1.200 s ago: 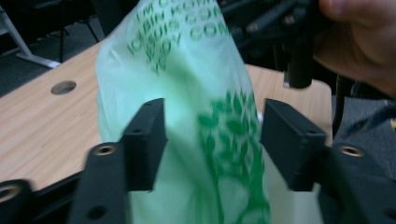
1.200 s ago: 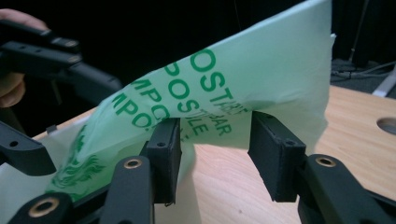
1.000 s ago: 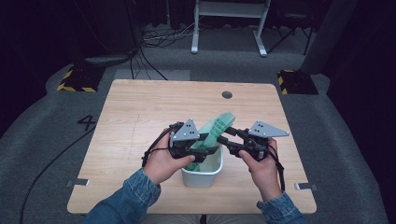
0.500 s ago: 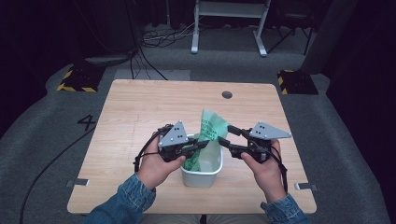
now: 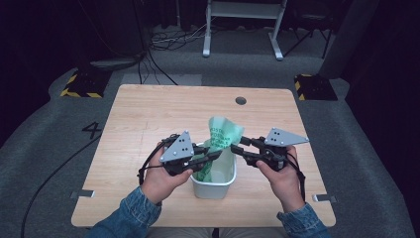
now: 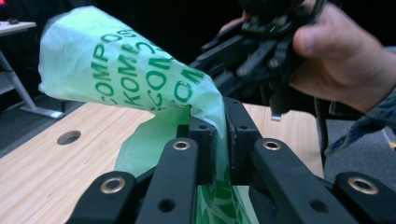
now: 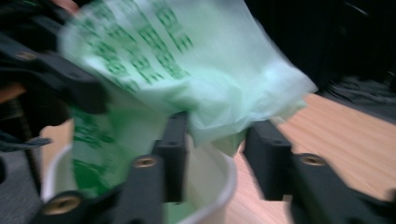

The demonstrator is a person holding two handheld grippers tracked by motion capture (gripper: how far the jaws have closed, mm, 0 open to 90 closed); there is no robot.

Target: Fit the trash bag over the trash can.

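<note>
— Thin pale-green plastic bag with dark green lettering (image 5: 224,135): where now?

— Lower half down inside the small white plastic bin (image 5: 214,188), upper half standing crumpled above the bin's rim, leaning toward its far side. More upright than a second ago, when slanted farther to the bin's right.

— And the left gripper (image 6: 220,140)?

— Over the bin's near-left rim, shifted a little leftward from a second ago. Jaws just been closing, then easing a touch; now pressed nearly together, pinching a fold of the bag's film between the pads.

— The right gripper (image 7: 219,140)?

— At the bin's right rim, pointing in at the bag. Jaws just been closing, yet not there: spread, with a bulge of film between them, touching one pad at most. No real grip on that side.

— Meaning for the job?

— Probably mid-way through opening the bag's mouth to line the bin. One edge secured, the opposite edge not yet caught. Likely next: a right-hand pinch, then a pull apart over the rim.

— Beyond the bin?

— Bare light wooden table (image 5: 148,114) all around.
</note>
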